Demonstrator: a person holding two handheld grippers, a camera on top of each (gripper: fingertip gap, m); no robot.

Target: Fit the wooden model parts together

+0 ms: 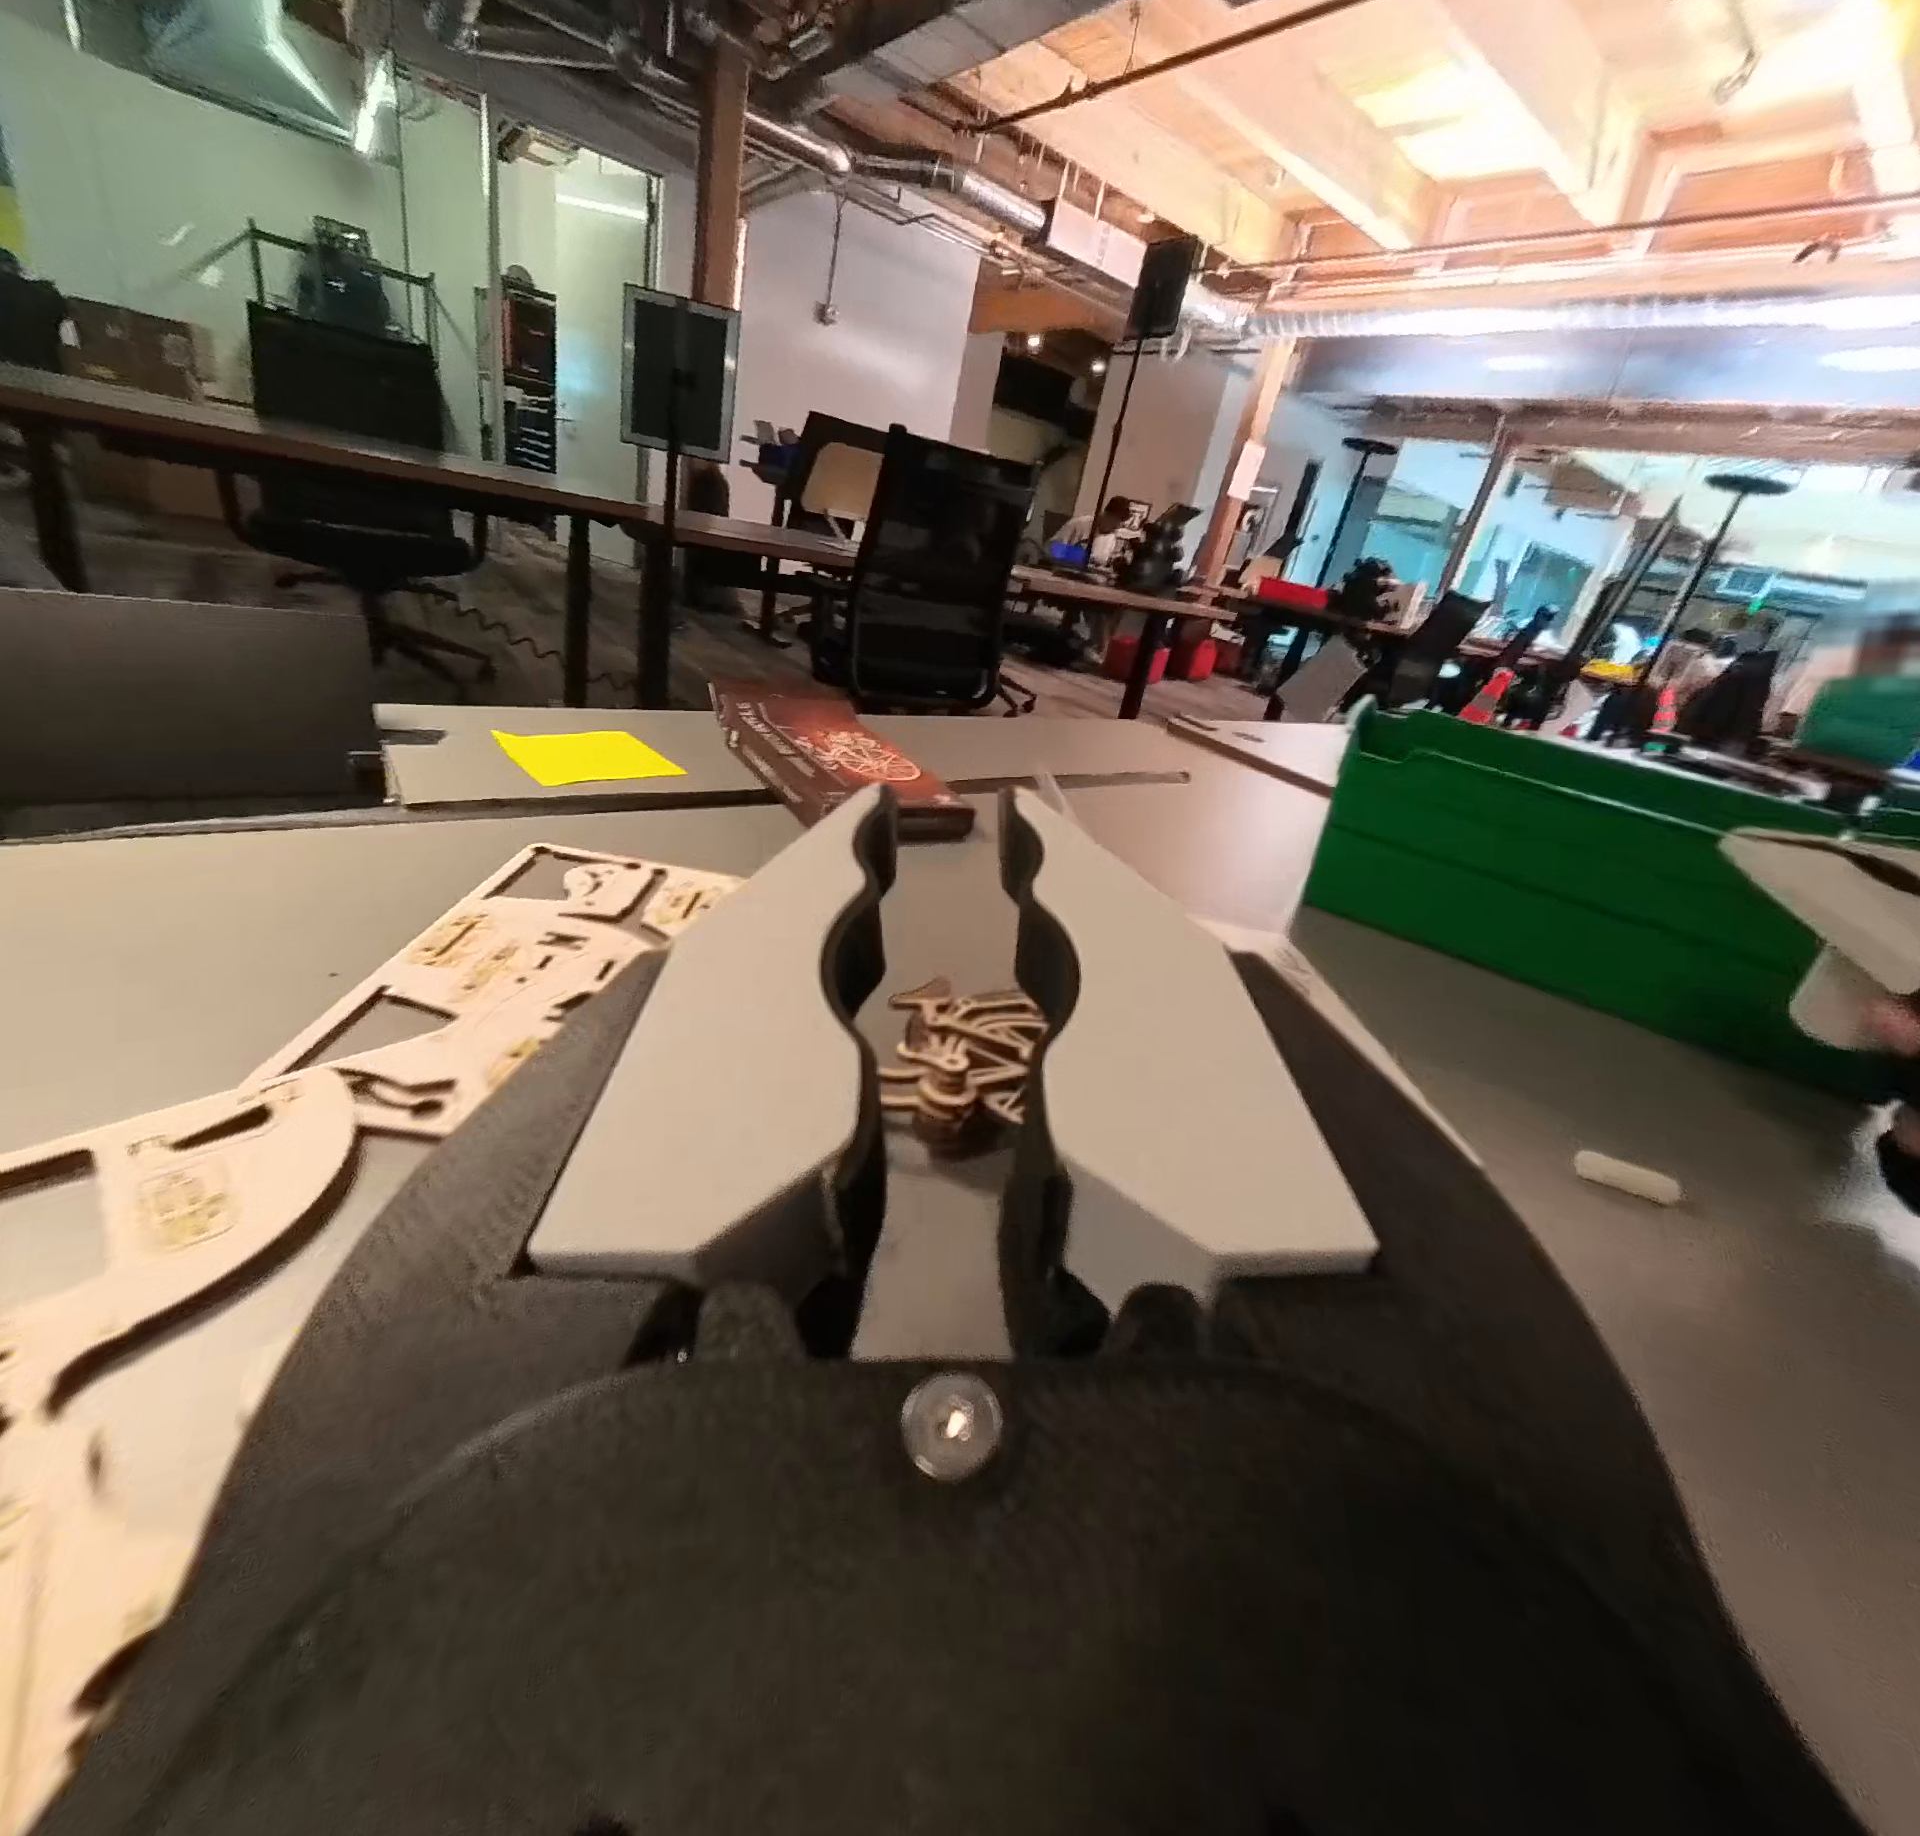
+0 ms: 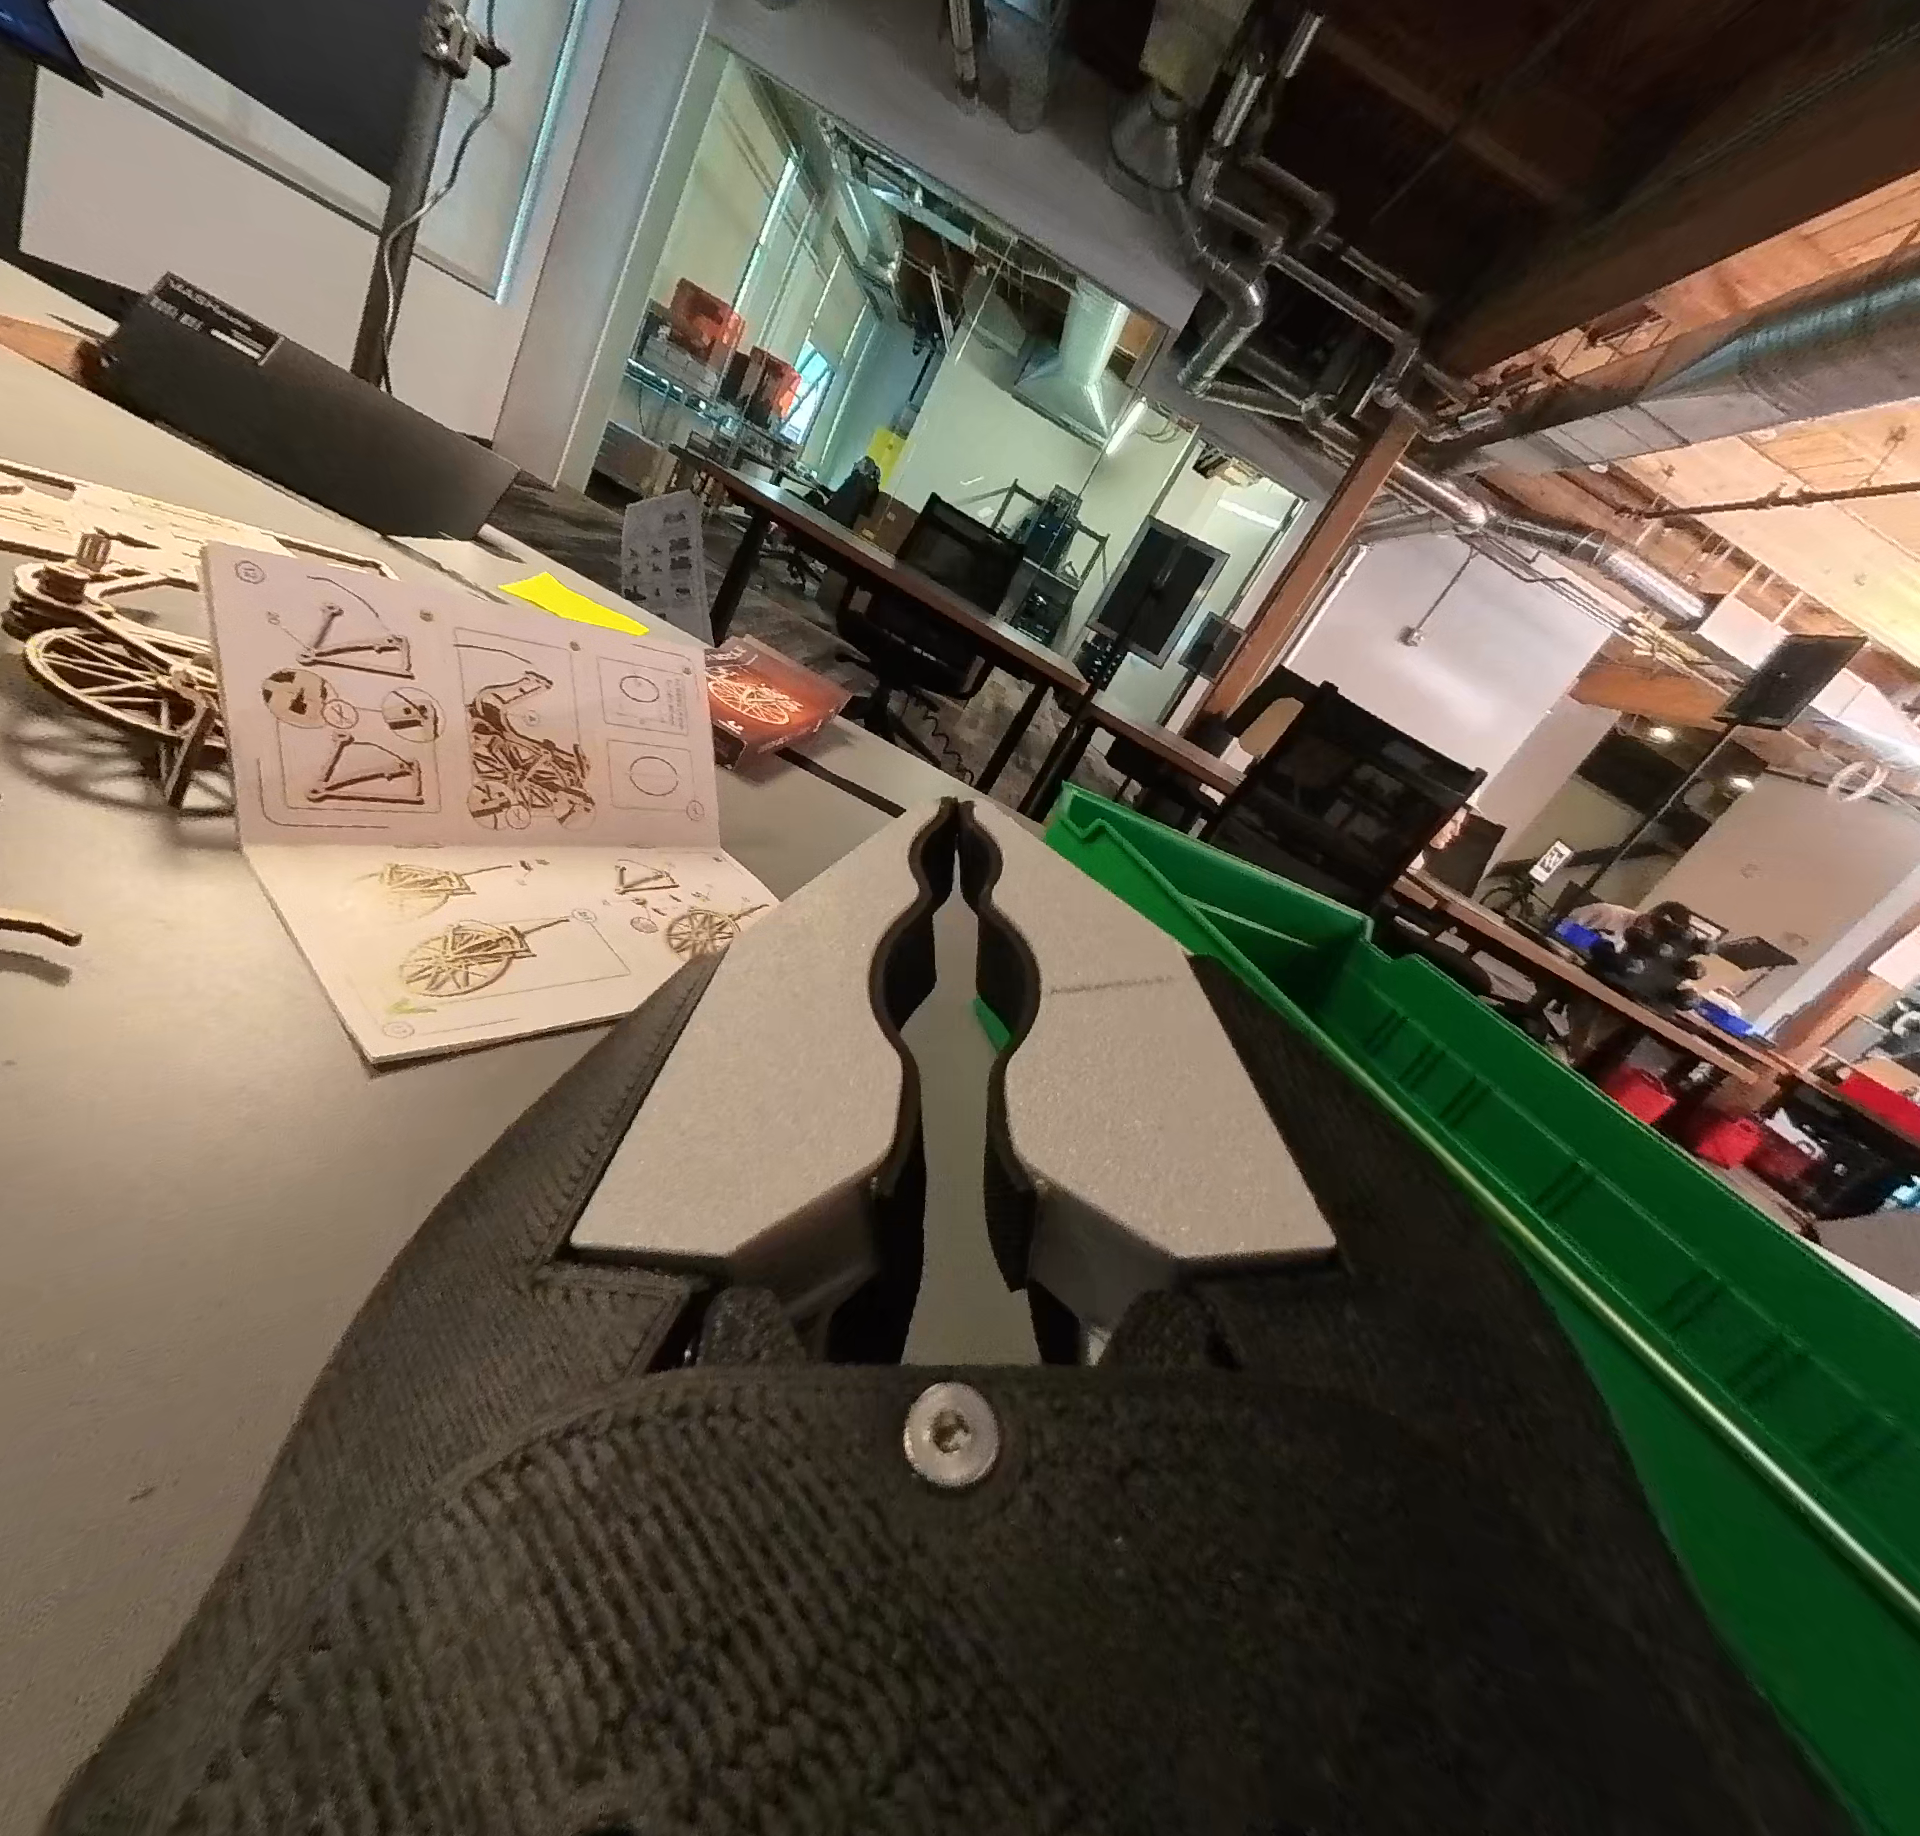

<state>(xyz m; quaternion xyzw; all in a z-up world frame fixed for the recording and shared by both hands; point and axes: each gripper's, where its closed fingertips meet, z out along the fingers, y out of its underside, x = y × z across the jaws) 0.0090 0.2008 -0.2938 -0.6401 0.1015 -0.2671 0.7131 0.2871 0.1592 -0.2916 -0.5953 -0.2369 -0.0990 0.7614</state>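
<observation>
Wooden model part-built, more fitting left to do.

Left gripper: jaws narrowly parted at the tips, clamped lower down on a small laser-cut brown wooden sub-assembly above the grey tabletop. Right gripper: jaws almost closed, nothing held, beside the green plastic bin. Partly assembled spoked-wheel wooden model standing by the open instruction booklet; pale plywood part sheet punched out in places.

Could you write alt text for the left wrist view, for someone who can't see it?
The left gripper grips a small cluster of wooden model parts between its grey fingers, above a grey table. A punched-out wooden sheet lies to the left, a green bin to the right.
</observation>
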